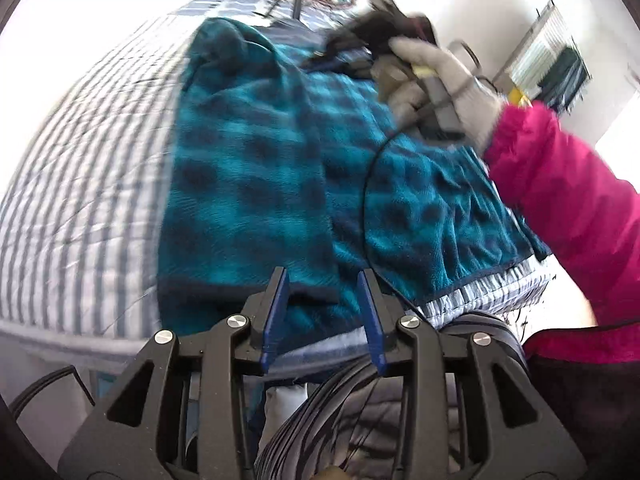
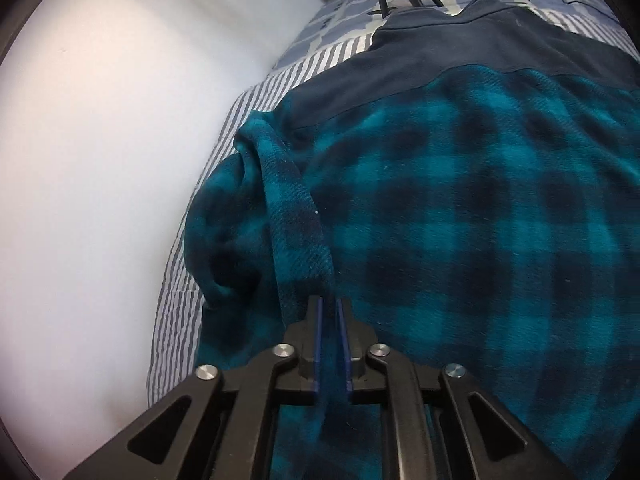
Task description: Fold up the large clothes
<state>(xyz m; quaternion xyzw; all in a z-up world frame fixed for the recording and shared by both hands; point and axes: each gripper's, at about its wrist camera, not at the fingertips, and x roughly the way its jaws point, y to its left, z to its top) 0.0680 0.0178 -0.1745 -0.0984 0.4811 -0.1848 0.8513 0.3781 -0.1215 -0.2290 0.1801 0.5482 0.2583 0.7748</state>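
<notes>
Teal plaid fleece [image 2: 460,220] fold between right gripper [image 2: 330,304] narrowly parted jaws; left gripper [image 1: 324,276] open, empty.

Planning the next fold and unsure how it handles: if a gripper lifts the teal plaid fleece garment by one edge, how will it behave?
The teal plaid fleece garment will probably droop and trail: it already lies in soft folds and bunches at its sleeve. Its fuzzy pile should grip rather than slip on the striped bedsheet. It looks thick, so likely bulky but not heavy.
</notes>
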